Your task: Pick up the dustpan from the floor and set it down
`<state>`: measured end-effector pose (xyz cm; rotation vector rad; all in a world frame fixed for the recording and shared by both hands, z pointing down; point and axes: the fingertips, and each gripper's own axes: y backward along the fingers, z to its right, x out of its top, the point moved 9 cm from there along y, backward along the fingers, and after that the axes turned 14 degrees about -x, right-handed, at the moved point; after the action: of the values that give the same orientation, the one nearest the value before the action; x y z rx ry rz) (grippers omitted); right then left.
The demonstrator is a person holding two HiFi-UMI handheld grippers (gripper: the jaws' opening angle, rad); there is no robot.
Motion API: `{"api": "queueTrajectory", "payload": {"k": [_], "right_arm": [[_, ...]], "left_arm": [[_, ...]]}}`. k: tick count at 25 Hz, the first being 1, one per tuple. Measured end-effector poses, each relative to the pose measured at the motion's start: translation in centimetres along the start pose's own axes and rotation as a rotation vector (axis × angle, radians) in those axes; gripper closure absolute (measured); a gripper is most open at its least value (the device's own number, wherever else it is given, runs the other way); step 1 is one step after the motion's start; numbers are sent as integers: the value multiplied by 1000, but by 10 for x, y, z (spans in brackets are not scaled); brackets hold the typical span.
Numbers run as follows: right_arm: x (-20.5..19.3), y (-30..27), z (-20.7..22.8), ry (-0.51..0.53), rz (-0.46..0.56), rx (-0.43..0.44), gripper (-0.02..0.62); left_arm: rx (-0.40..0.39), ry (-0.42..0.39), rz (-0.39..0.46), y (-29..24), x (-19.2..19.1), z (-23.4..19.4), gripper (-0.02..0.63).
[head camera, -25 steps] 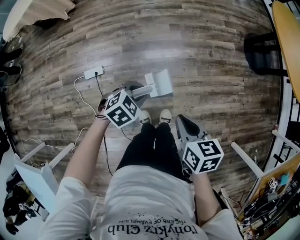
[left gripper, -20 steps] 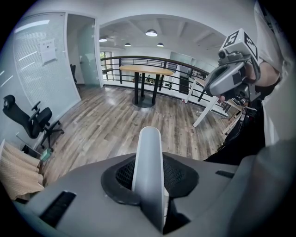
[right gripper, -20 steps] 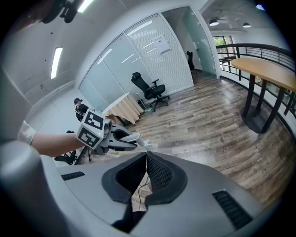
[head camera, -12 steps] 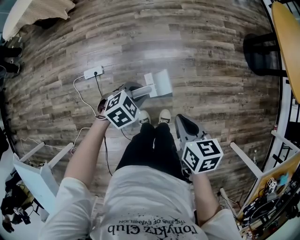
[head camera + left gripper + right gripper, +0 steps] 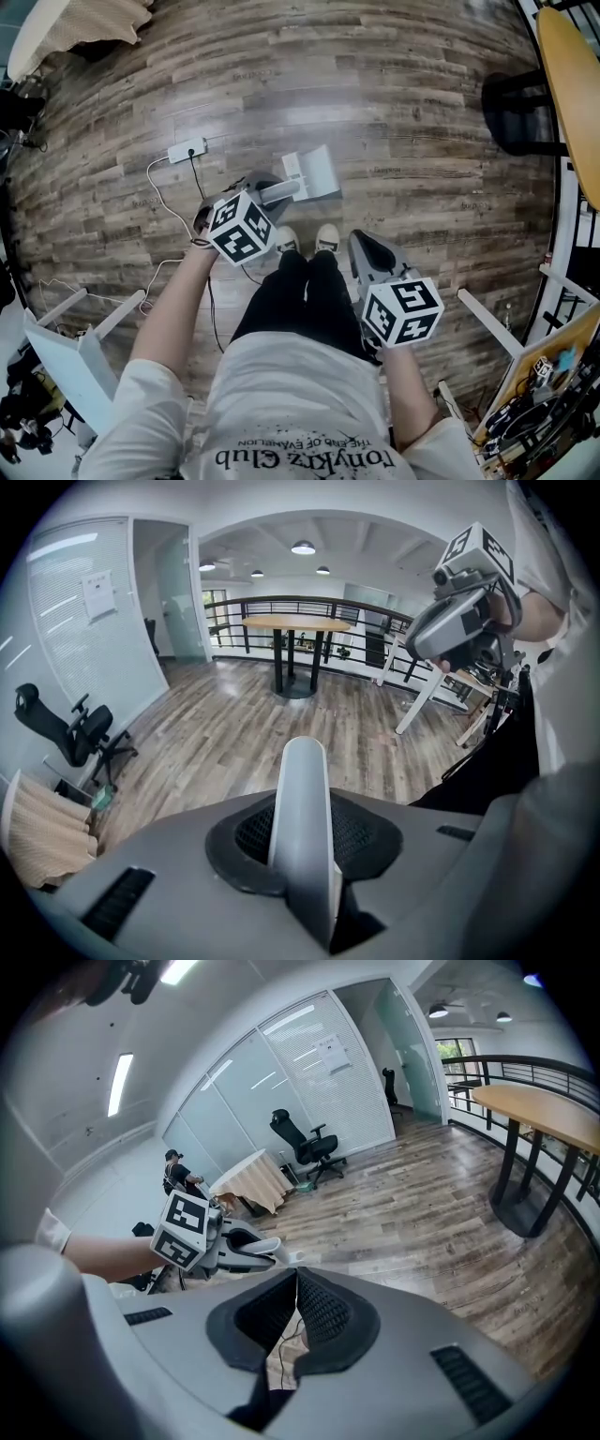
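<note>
A wood-plank floor [image 5: 422, 103] in browns and greys fills the head view, with a pale glare near the upper middle. A white power strip [image 5: 187, 149] lies on it left of centre. A round wooden table [image 5: 574, 94] curves along the right edge, a beige cloth [image 5: 80, 23] sits in the upper left corner, and a white furniture frame [image 5: 56, 354] stands at lower left. In the left gripper view a black railing [image 5: 234, 607] runs behind the table. Glass partitions [image 5: 89, 639] stand at left with a black office chair [image 5: 80, 731] before them, and round ceiling lights [image 5: 303, 547] glow at the top.
</note>
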<state>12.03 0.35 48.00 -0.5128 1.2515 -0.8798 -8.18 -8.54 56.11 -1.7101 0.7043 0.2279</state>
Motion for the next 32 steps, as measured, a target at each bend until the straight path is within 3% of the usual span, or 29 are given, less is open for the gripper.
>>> {"api": "queueTrajectory", "payload": {"k": [13,26,32], "right_arm": [[18,24,-21,73,68,40,569],[27,60,-40,166,83,102,569],[22,75,-46,184,98,104,569]], "left_arm": [[68,85,14,58,-10,31,497],[140,210,58,134,3,90,497],[155,228,88,154,8,119,497]]}}
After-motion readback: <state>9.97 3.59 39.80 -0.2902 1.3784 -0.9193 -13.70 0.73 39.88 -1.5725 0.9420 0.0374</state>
